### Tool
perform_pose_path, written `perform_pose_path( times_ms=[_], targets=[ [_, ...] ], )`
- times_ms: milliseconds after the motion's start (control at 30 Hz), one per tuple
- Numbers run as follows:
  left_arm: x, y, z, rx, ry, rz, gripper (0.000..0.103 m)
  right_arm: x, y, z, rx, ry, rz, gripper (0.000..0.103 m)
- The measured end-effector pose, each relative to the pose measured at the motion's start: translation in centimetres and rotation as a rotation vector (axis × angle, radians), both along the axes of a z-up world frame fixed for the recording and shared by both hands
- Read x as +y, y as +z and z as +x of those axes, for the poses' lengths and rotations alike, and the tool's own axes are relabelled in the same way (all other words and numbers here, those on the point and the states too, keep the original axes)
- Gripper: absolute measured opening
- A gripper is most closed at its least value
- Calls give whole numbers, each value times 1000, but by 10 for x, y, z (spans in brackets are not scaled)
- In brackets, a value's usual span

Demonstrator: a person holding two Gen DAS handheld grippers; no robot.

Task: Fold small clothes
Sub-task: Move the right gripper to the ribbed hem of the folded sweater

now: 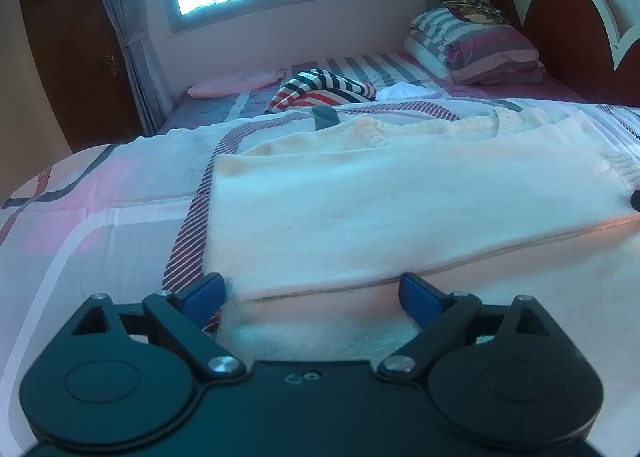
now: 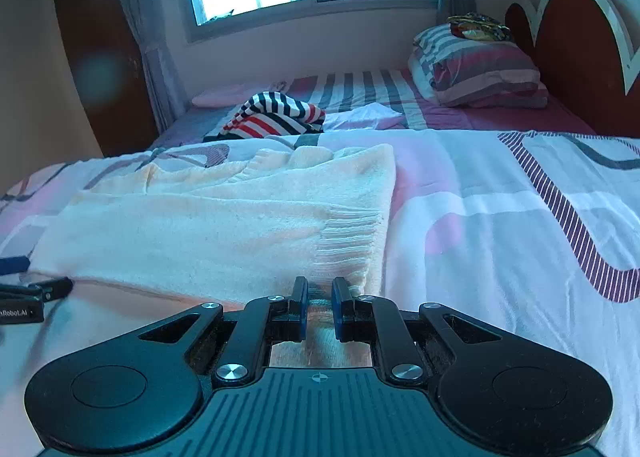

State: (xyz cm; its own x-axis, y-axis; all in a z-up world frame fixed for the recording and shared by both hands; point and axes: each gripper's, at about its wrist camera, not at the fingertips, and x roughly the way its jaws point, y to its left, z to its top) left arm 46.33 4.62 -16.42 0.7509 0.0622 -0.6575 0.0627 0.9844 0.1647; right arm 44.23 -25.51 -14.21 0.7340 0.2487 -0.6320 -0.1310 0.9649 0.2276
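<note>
A cream knitted sweater (image 1: 380, 209) lies flat on the bed, sleeves folded over its body. My left gripper (image 1: 312, 293) is open, its blue pads (image 1: 208, 289) wide apart around the sweater's near hem at the left corner. My right gripper (image 2: 319, 307) is shut on the near hem of the sweater (image 2: 224, 233) at its right corner, just below the ribbed cuff. The left gripper also shows at the left edge of the right wrist view (image 2: 24, 293).
A striped red, white and navy garment (image 1: 320, 91) (image 2: 276, 117) lies crumpled farther back on the bed. A white cloth (image 2: 368, 115) lies next to it. Folded bedding (image 1: 476, 47) is stacked by the dark red headboard (image 1: 576, 37). A wall with a window is behind.
</note>
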Motion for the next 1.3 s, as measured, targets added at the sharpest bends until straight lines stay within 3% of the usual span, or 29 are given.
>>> perform_pose_path(
  times_ms=[267,367,400,500,667,867,1100,1167,1300],
  targets=[
    [8,-1,3,32,31,-48,103,1,1,0,-4,33,-22,15],
    [11,6,-3,72,38,-40,102,-5,10,-10,4,93,-15,38],
    [11,8,-9,77,30,-26,101,-6,16,-17,3,86,-33,51],
    [18,12,-46,86,0,-24,96,-18,32,-56,-9,87,-45,53],
    [51,14,-143,80,4,-77,83,-60,29,-146,128,42,142,53],
    [87,19,-239,115,-11,-124,77,-79,17,-249,220,-32,264,52],
    [115,24,-300,167,-24,-409,74,-71,22,-318,277,-40,403,52],
    [120,24,-309,190,-33,-520,65,-69,22,-330,286,-48,442,52],
    [136,15,-322,224,-19,-742,62,-71,23,-347,274,-86,511,52]
  ],
)
